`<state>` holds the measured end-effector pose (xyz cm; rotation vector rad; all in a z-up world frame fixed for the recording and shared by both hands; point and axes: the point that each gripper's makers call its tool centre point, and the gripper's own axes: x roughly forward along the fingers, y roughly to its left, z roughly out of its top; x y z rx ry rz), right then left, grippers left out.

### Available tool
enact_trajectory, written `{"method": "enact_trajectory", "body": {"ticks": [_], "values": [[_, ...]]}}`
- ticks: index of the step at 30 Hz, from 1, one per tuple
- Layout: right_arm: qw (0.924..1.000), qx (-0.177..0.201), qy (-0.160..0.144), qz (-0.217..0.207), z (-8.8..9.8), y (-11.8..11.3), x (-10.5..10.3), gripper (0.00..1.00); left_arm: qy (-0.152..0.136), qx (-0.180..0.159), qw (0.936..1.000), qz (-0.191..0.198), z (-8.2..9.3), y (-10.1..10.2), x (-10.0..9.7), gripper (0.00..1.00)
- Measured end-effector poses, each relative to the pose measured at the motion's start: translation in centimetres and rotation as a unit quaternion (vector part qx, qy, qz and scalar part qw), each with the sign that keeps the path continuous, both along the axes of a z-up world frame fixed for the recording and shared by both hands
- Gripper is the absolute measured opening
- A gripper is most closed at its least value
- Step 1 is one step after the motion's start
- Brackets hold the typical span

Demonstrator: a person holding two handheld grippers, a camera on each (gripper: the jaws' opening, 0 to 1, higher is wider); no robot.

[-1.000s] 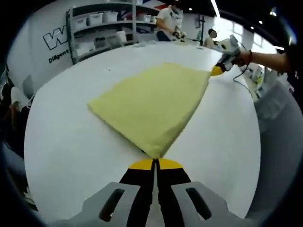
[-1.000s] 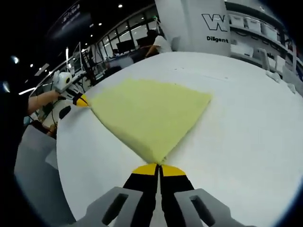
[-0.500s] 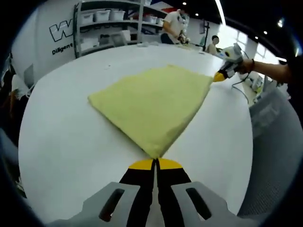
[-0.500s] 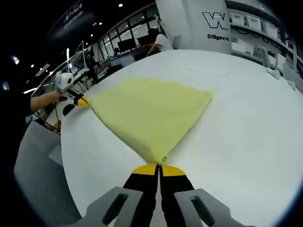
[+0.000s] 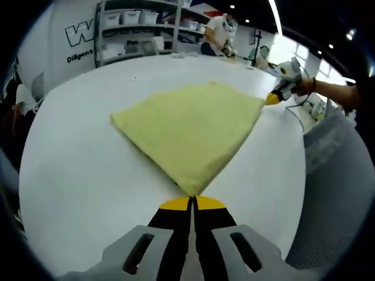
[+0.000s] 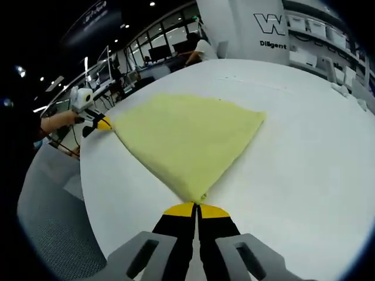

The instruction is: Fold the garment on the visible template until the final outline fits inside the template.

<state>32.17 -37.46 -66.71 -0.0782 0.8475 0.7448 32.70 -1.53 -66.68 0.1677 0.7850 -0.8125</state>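
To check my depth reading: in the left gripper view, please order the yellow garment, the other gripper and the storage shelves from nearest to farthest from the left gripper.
1. yellow garment, corner at its jaws.
2. right gripper, far corner, right.
3. storage shelves, beyond table, upper left.

A broad white table [image 5: 82, 158] runs back toward grey shelving [image 5: 126, 32] stacked with pale storage bins [image 5: 130, 17]. The white wall [image 5: 64, 41] beside it carries large dark lettering. A person in a white top [image 5: 220, 32] stands at the table's far end. Bright ceiling strip lights [image 5: 273, 14] glow overhead.
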Motion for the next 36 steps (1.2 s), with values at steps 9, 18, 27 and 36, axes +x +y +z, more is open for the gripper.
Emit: {"method": "enact_trajectory", "body": {"ticks": [9, 18, 27, 36], "values": [[1.0, 0.0, 0.007, -0.006, -0.3, 0.1, -0.6, 0.0, -0.002, -0.006, 0.9999, 0.011, -0.3, 0.1, -0.3, 0.0], [0.9983, 0.022, 0.016, -0.051, 0.3, 0.3, -0.1, 0.0, 0.009, -0.02, 0.9986, 0.049, -0.4, 0.1, -0.1, 0.12], [0.996, 0.044, -0.008, -0.078, 3.0, 1.1, 0.1, 0.48, 0.004, -0.046, 0.9951, 0.087, 2.3, -0.5, -0.8, 0.49], [0.9961, 0.039, -0.026, -0.074, 5.2, 1.9, -0.7, 0.83, -0.006, -0.055, 0.9924, 0.109, 3.8, -1.0, -2.1, 0.79]]}}
